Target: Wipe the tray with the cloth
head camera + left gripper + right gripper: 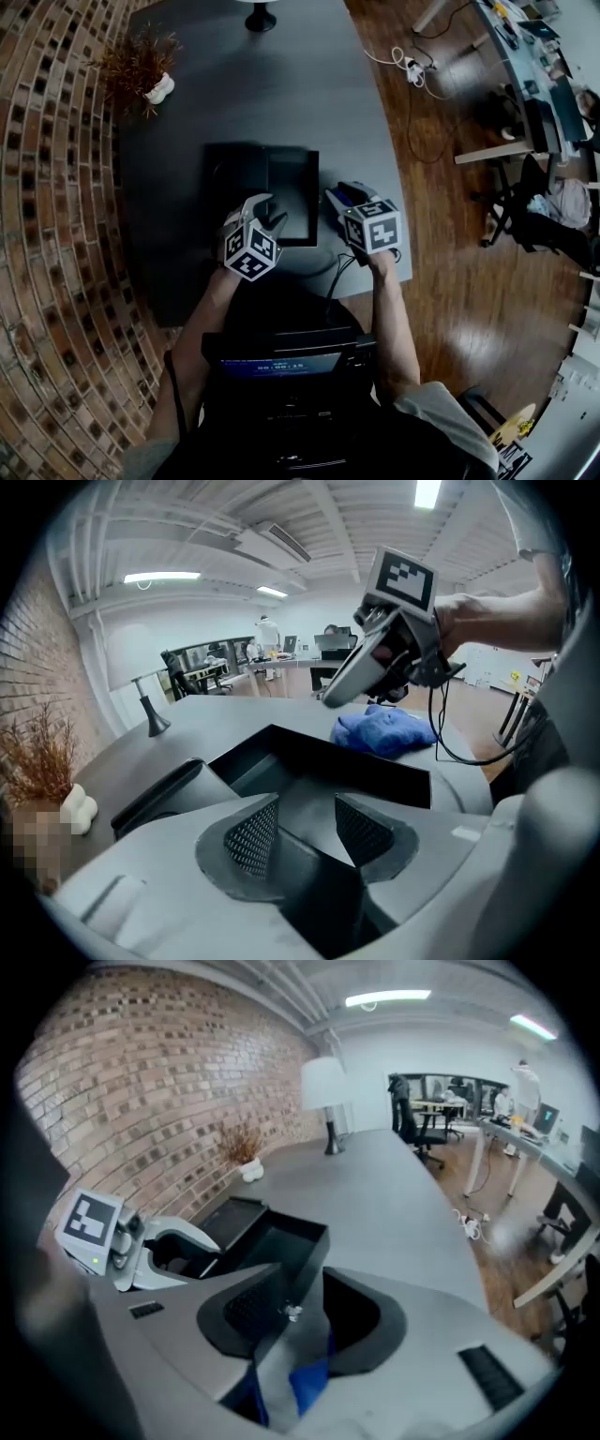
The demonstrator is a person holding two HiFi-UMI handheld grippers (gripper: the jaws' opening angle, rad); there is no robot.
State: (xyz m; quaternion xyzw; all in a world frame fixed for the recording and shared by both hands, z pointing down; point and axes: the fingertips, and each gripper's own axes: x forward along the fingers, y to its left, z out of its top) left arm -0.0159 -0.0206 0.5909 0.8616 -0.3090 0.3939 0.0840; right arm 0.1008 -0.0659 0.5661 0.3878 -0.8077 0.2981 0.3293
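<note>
Head view first: the black tray sits mid-table, with both hands at its near edge. The left gripper is over the tray's near left corner. The right gripper is just off the tray's right wall.

Now the cloth, and the left gripper view picks it out nicely. The blue cloth is heaped on the grey table just outside the tray's right wall, not in the tray at all. It lies right beneath the right gripper, a touch behind its tips, which point down and in toward the tray. So the right hand is plainly the nearer one. The left has the tray's width between it and the cloth.

Jaws? The left gripper view shows its mesh pads a narrow gap apart, with only the tray floor showing through. It holds nothing. The right gripper view has its jaws part-way apart, a slip of blue showing low in the gap. With the cloth slumped flat beside the tray, I read that as cloth seen below, not pinched.

My call: wiping hasn't started. The right gripper needs to drop onto that heap beside the tray's right wall and close on it. Then it carries the cloth leftward over the wall.
</note>
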